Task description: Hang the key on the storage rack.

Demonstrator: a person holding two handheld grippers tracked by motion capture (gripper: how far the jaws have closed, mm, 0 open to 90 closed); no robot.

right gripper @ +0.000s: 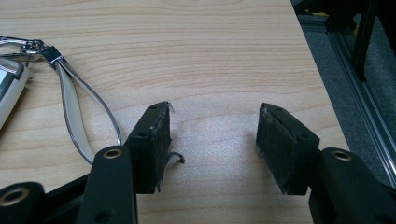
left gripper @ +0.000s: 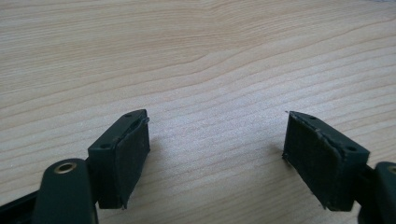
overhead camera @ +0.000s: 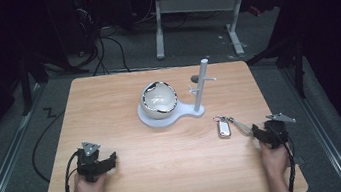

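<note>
Beside the unmarked key fob [overhead camera: 223,128], both hand-held grippers, left [left gripper: 216,140] and right [right gripper: 212,135], jaws apart, empty.

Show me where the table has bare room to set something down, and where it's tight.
Free: the wide stretch of table between the left gripper and the key fob, and the whole left side beside the bowl. Crowded: the middle back, where the bowl sits on the white stand, and the patch between fob and right gripper, crossed by the fob's strap loop.

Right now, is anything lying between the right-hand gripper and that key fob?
Only the fob's own silver loop strap on bare wood; the right gripper stands open beside it, and the key fob lies just beyond, as the right gripper view shows.
</note>
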